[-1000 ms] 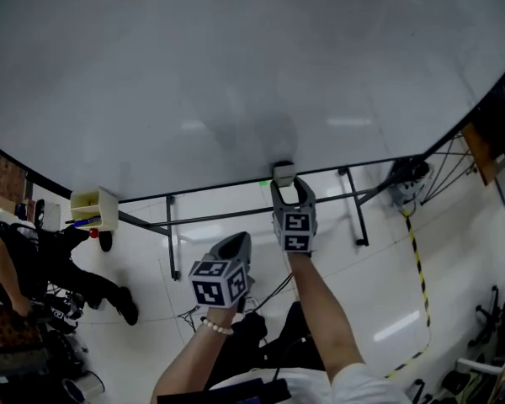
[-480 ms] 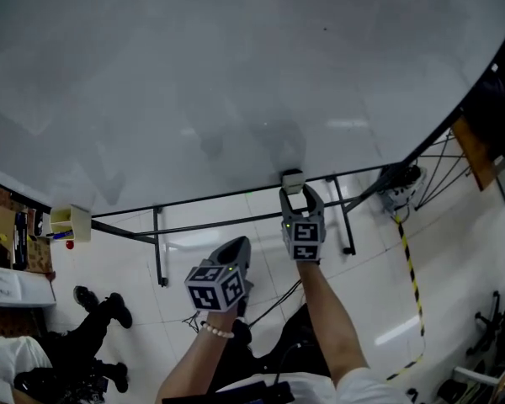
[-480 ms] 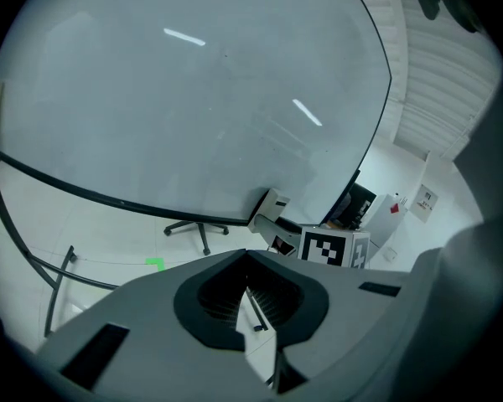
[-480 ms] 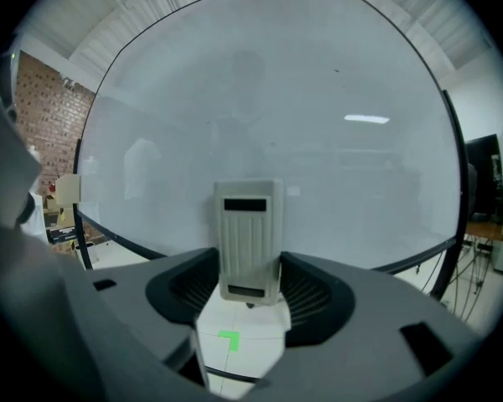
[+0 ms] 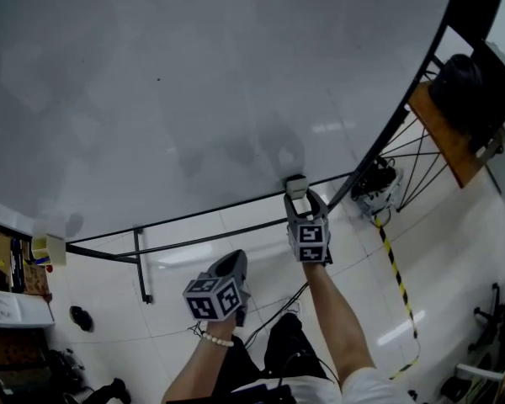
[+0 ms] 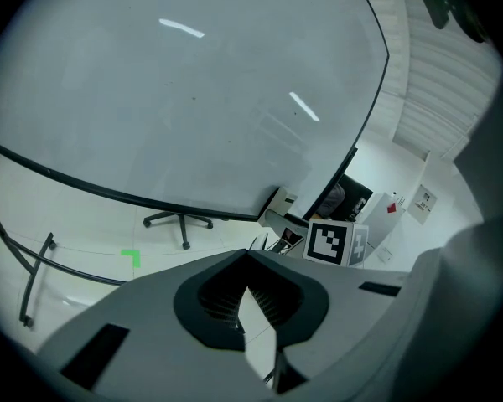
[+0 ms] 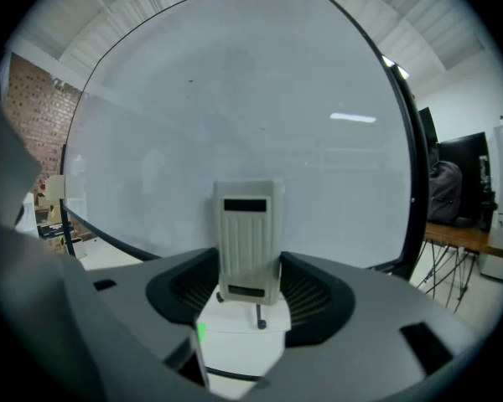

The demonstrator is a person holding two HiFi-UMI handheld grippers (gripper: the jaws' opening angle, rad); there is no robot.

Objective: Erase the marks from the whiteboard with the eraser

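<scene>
Now our right gripper [image 5: 300,199] clamps the eraser [image 7: 249,241] between its fingers [image 7: 318,290] at the whiteboard [image 5: 194,82]'s lower edge. Pushing lower, we risk slipping off the rim. Faint smudges seem to show above. Our left gripper [image 6: 247,258] sits closed, empty.

Right gripper [image 7: 250,285] clamps upright eraser [image 7: 249,237] — whiteboard [image 7: 235,115] behind.
</scene>
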